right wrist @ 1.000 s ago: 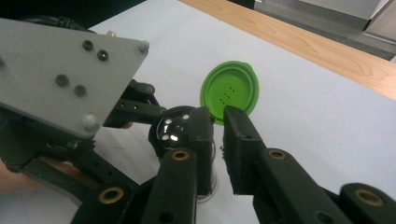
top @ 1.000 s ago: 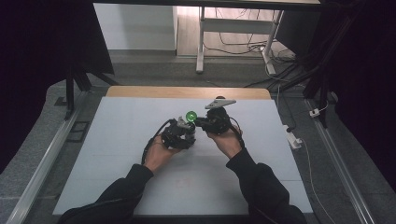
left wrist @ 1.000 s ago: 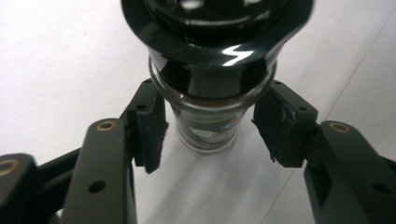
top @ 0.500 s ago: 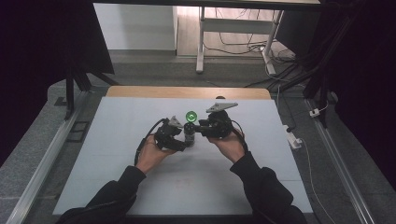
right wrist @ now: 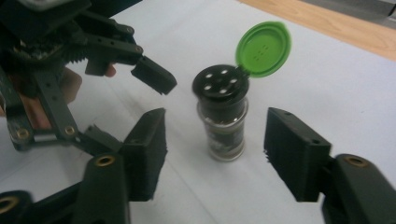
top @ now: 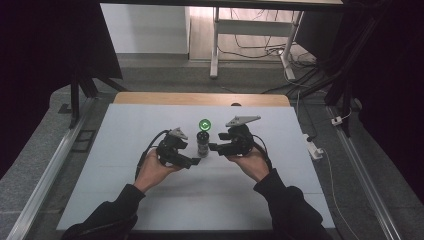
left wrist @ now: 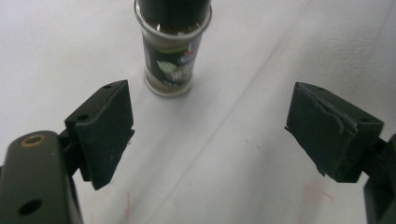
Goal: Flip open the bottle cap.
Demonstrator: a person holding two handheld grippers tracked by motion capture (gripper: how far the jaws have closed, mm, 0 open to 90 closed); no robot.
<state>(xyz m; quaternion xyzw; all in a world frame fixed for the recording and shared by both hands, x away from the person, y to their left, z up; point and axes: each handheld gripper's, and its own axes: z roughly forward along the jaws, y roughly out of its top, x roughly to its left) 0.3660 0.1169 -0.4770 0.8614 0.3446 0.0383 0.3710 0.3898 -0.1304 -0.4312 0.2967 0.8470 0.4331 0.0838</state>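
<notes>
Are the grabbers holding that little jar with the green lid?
No. Both the left gripper and right gripper are open, and the spice jar stands free.

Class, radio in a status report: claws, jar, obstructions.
Left claw open, right claw open. Small glass spice jar upright between them, round green flip lid open. Nothing in the way.

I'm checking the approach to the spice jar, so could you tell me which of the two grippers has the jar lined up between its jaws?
The right gripper: the spice jar stands centred beyond its open jaws. The left gripper has it off toward one jaw.
</notes>
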